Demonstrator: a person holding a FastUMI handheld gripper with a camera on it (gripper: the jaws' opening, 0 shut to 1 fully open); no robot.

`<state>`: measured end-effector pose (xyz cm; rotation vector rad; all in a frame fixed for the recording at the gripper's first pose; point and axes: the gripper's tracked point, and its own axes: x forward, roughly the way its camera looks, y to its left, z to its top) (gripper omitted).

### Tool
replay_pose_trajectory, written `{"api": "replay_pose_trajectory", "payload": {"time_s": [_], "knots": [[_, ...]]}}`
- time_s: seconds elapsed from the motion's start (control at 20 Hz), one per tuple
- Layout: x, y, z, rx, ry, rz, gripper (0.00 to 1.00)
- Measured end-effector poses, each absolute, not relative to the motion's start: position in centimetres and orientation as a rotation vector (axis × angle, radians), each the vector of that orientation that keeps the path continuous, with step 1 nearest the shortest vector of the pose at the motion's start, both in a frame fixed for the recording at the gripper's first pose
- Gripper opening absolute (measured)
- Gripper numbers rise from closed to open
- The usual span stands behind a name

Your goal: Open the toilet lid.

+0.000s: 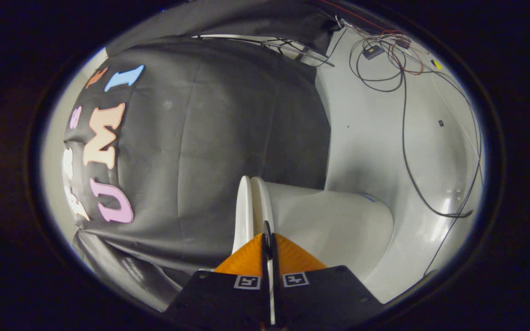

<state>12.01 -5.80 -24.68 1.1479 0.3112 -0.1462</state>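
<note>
The view is rolled on its side, so the white toilet [334, 220] lies with its bowl to the right of my fingers. Its lid [244, 207] and the seat [262, 202] show as two thin white slabs, edge on, lying close together just ahead of the fingertips. My gripper [267, 239] is closed to a narrow slit at the near edge of these slabs, with a thin white strip caught between the fingers. The fingers hide the front edge where they grip.
The black cloth wall [210, 138] hangs to the left of the toilet and behind it. The pale floor [375, 138] runs to the right, with loose black and red cables [403, 119] trailing across it.
</note>
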Motion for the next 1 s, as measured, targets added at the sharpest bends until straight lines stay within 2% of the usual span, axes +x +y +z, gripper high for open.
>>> {"api": "replay_pose_trajectory", "payload": {"time_s": [0.1, 0.3, 0.6, 0.85, 1.0], "knots": [[11.9, -5.4, -23.9, 1.115, 0.312, -0.127, 0.02], [12.5, -3.9, -20.4, 1.024, 0.304, -0.076, 0.01], [13.0, -0.9, -15.7, 0.857, 0.319, -0.089, 0.02], [14.3, 4.5, -10.2, 0.684, 0.293, -0.023, 0.02], [15.6, 9.2, -7.1, 0.591, 0.271, 0.032, 0.05]]}}
